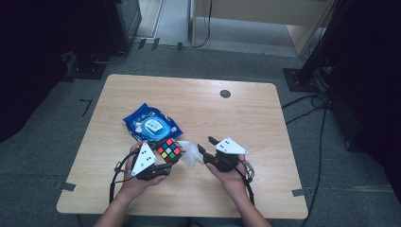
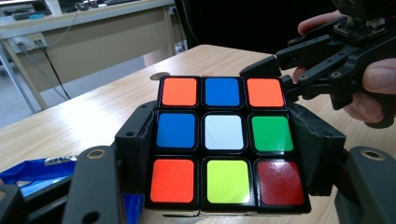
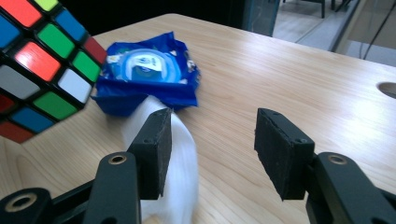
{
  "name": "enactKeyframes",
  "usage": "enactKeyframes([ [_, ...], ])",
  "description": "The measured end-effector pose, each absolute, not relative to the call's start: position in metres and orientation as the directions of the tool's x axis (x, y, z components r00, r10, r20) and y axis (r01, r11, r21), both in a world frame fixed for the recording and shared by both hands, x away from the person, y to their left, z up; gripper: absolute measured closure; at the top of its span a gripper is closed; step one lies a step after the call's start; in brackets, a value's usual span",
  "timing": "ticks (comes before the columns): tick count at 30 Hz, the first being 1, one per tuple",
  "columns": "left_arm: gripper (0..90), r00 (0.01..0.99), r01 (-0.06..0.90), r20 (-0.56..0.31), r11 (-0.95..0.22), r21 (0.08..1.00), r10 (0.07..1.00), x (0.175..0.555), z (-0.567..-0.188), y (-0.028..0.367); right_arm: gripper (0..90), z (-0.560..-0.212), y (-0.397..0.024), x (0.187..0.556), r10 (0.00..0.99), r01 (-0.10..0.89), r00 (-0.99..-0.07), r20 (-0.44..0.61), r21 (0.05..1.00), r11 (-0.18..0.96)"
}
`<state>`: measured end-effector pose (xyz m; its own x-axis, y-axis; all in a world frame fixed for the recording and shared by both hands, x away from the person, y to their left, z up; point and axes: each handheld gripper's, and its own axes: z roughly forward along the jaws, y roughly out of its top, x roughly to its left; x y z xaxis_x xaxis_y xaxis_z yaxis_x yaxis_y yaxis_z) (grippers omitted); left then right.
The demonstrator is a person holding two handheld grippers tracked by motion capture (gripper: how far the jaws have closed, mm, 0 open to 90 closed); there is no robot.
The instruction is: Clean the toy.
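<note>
Entering from the near edge of the high view, two forearms, cut off at the frame, carry the left gripper (image 1: 166, 166) and the right gripper (image 1: 204, 145) over a pale wood-grain table (image 1: 255, 118) with rounded corners. Item one: a puzzle cube (image 1: 170, 150), glossy coloured tiles set in a black frame, clamped between the left gripper's matte black pads and held just above the tabletop; in the left gripper view its facing side (image 2: 224, 140) shows orange, blue, white, green, yellow and dark red squares, while its lower edge and its side faces are hidden by the jaws. Item two: a white wipe (image 1: 189, 156), soft and crumpled, lying on the wood between the two grippers; in the right gripper view it drapes past the inner side of one pad (image 3: 156, 149), blurred at the bottom, and whether it touches that pad cannot be told. The right gripper's jaws stand apart, nothing pressed between the pads; only bare wood shows in the gap. Item three, farther back: a blue crinkled plastic wipes pack (image 1: 151, 124) with a round, lighter lid, its near corner just beside the cube. Item four: a small dark round hole (image 1: 225, 93) near the far edge of the table.
</note>
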<state>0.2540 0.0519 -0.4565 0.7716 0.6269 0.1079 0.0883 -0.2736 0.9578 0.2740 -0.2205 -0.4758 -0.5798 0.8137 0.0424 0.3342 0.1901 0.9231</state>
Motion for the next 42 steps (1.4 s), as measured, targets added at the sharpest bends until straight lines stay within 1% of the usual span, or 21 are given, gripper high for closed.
enactKeyframes([
  [3,34.3,0.773,0.090,0.109,-0.279,0.956,0.625,0.253,-0.457,0.049,46.2,-0.480,-0.226,0.272,0.813,0.349,-0.582,0.000,0.903,0.249],
  [4,34.3,0.773,0.089,0.109,-0.277,0.957,0.625,0.253,-0.457,0.047,46.2,-0.480,-0.228,0.271,0.818,0.350,-0.576,0.002,0.904,0.244],
  [7,34.2,0.773,0.084,0.115,-0.280,0.956,0.624,0.251,-0.457,0.045,45.9,-0.474,-0.235,0.266,0.807,0.352,-0.584,0.087,0.923,0.155],
  [9,34.3,0.773,0.080,0.120,-0.283,0.956,0.623,0.251,-0.457,0.043,43.8,-0.465,-0.238,0.261,0.798,0.356,-0.585,0.146,0.930,0.091],
  [13,34.3,0.777,0.073,0.128,-0.290,0.954,0.617,0.248,-0.460,0.036,35.9,-0.445,-0.236,0.252,0.746,0.400,-0.595,0.300,0.915,-0.049],
  [16,34.2,0.781,0.061,0.140,-0.298,0.953,0.609,0.245,-0.462,0.030,28.4,-0.437,-0.227,0.248,0.700,0.446,-0.609,0.374,0.891,-0.088],
  [18,34.3,0.784,0.047,0.152,-0.301,0.952,0.602,0.242,-0.463,0.026,23.6,-0.437,-0.221,0.249,0.664,0.495,-0.610,0.432,0.862,-0.105],
  [22,34.2,0.788,0.031,0.162,-0.302,0.953,0.594,0.237,-0.463,0.021,19.7,-0.442,-0.215,0.252,0.611,0.591,-0.572,0.547,0.791,-0.155],
  [28,34.3,0.789,0.004,0.181,-0.300,0.954,0.587,0.232,-0.462,0.018,19.4,-0.454,-0.209,0.259,0.557,0.699,-0.520,0.648,0.697,-0.159],
  [33,34.2,0.793,-0.010,0.194,-0.305,0.952,0.578,0.230,-0.463,0.015,28.7,-0.463,-0.206,0.261,0.475,0.752,-0.509,0.718,0.639,-0.160],
  [34,34.2,0.793,-0.010,0.193,-0.305,0.952,0.578,0.230,-0.463,0.015,28.9,-0.464,-0.205,0.262,0.468,0.759,-0.503,0.727,0.630,-0.162],
  [38,34.1,0.810,0.004,0.176,-0.305,0.952,0.559,0.231,-0.465,0.016,33.3,-0.467,-0.211,0.264,0.421,0.808,-0.446,0.790,0.558,-0.190],
  [40,34.1,0.818,0.013,0.172,-0.316,0.949,0.549,0.232,-0.466,0.015,34.8,-0.467,-0.215,0.265,0.424,0.814,-0.429,0.798,0.545,-0.202],
  [42,34.0,0.819,0.020,0.167,-0.318,0.948,0.548,0.232,-0.467,0.013,34.9,-0.466,-0.215,0.264,0.458,0.802,-0.444,0.770,0.569,-0.181],
])
